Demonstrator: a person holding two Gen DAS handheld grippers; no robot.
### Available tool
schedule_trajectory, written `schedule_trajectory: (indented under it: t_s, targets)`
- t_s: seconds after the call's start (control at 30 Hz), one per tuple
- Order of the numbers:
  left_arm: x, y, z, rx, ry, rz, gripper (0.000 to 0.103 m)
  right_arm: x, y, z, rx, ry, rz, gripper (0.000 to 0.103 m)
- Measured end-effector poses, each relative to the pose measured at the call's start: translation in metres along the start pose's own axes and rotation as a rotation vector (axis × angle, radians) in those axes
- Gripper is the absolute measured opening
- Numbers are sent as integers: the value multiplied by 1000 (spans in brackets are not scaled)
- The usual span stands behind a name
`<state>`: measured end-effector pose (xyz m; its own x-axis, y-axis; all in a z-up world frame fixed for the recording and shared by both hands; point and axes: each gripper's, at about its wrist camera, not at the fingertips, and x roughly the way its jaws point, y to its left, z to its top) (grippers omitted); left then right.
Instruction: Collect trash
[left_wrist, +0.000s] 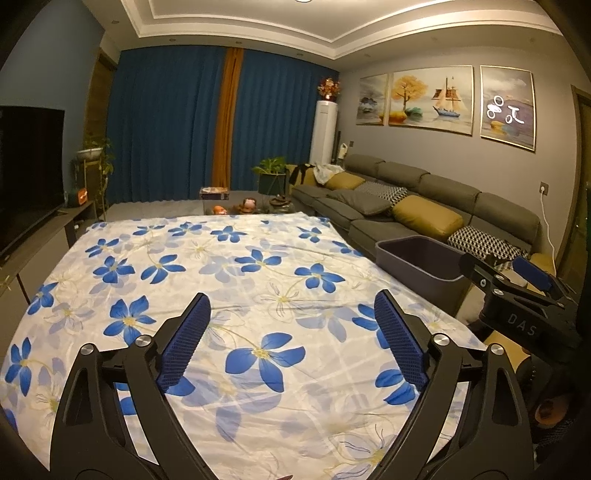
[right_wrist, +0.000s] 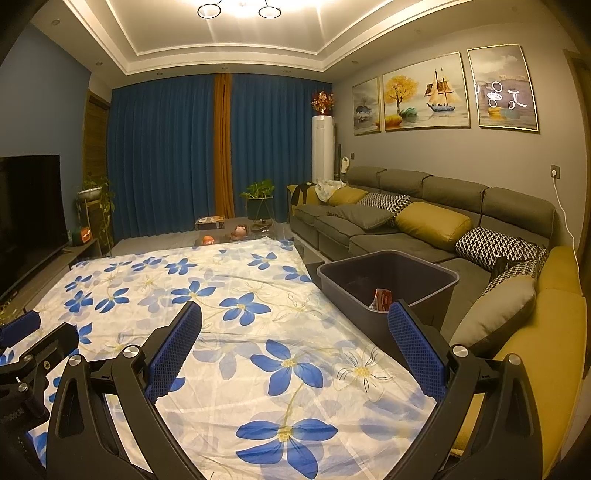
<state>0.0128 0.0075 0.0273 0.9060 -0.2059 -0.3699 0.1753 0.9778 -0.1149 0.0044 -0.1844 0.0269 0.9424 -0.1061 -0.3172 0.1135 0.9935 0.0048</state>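
One red wrapper (right_wrist: 382, 298) shows inside the dark grey plastic bin (right_wrist: 436, 291), half hidden by its rim. Both claws, left (left_wrist: 291, 314) and right (right_wrist: 295, 321), gape apart, holding nothing, over the blue-flowered white cloth (right_wrist: 229, 295).

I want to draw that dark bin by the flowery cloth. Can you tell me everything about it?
The bin is a dark grey, plastic-looking tub with a rectangular rim and smooth walls. It stands upright and open, without a lid, at the right edge of the flowered cloth, in front of the sofa. A red wrapper lies inside. Nothing grips it.
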Motion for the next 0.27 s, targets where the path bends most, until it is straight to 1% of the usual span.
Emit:
schedule_trajectory:
  t_s: [0.1, 0.27]
  targets:
    - [-2, 3, 2, -9, -10, 13, 94, 0, 0, 1, 1, -3, 1, 97]
    - [-2, 4, 3, -12, -4, 26, 94, 1, 0, 3, 4, -2, 4, 97]
